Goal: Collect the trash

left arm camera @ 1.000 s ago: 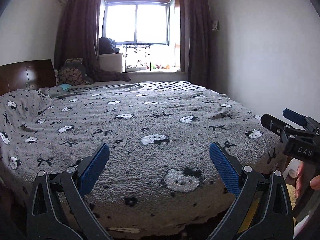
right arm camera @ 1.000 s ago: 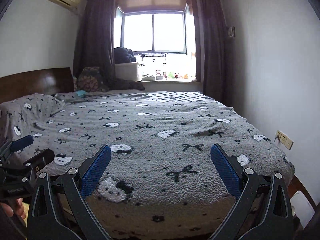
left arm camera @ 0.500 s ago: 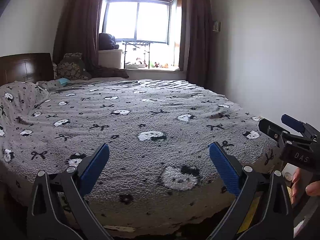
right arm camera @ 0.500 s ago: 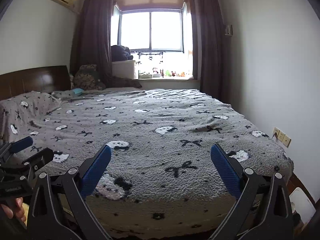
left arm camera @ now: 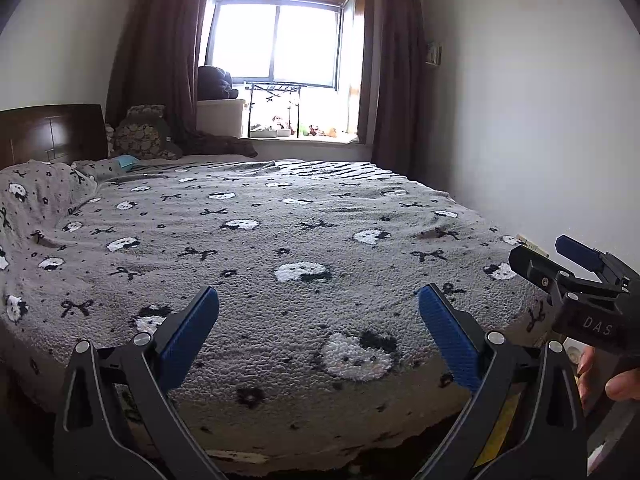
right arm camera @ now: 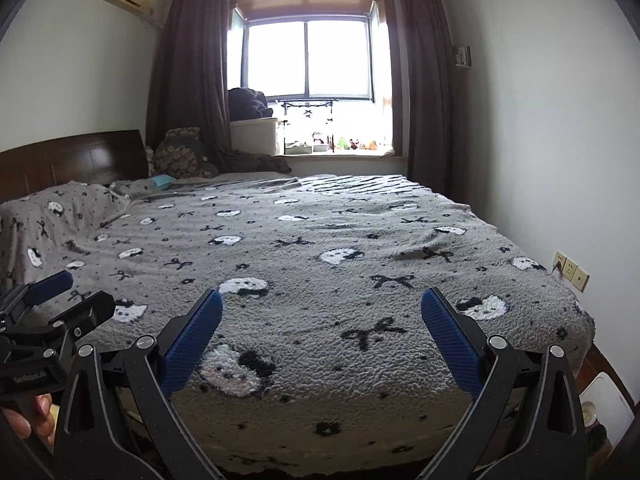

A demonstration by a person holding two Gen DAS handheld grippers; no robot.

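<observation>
My left gripper (left arm camera: 318, 312) is open and empty, held above the foot of a bed. My right gripper (right arm camera: 320, 312) is open and empty beside it. Each shows in the other's view: the right gripper (left arm camera: 560, 260) at the right edge, the left gripper (right arm camera: 68, 296) at the left edge. A small light-blue item (left arm camera: 127, 161) lies at the far head end of the bed, also in the right wrist view (right arm camera: 162, 180); I cannot tell what it is. No clear trash shows on the blanket.
The bed has a grey blanket (left arm camera: 280, 240) with cat faces and bows and a wooden headboard (right arm camera: 72, 160). Cushions (left arm camera: 140, 132) and a white box (left arm camera: 220, 118) sit by the window. A wall lies to the right, with sockets (right arm camera: 570, 270). A white object (right arm camera: 604, 400) stands on the floor at right.
Both grippers have dipped and then risen slightly, shifting the view of the bed. Both stay open and empty.
</observation>
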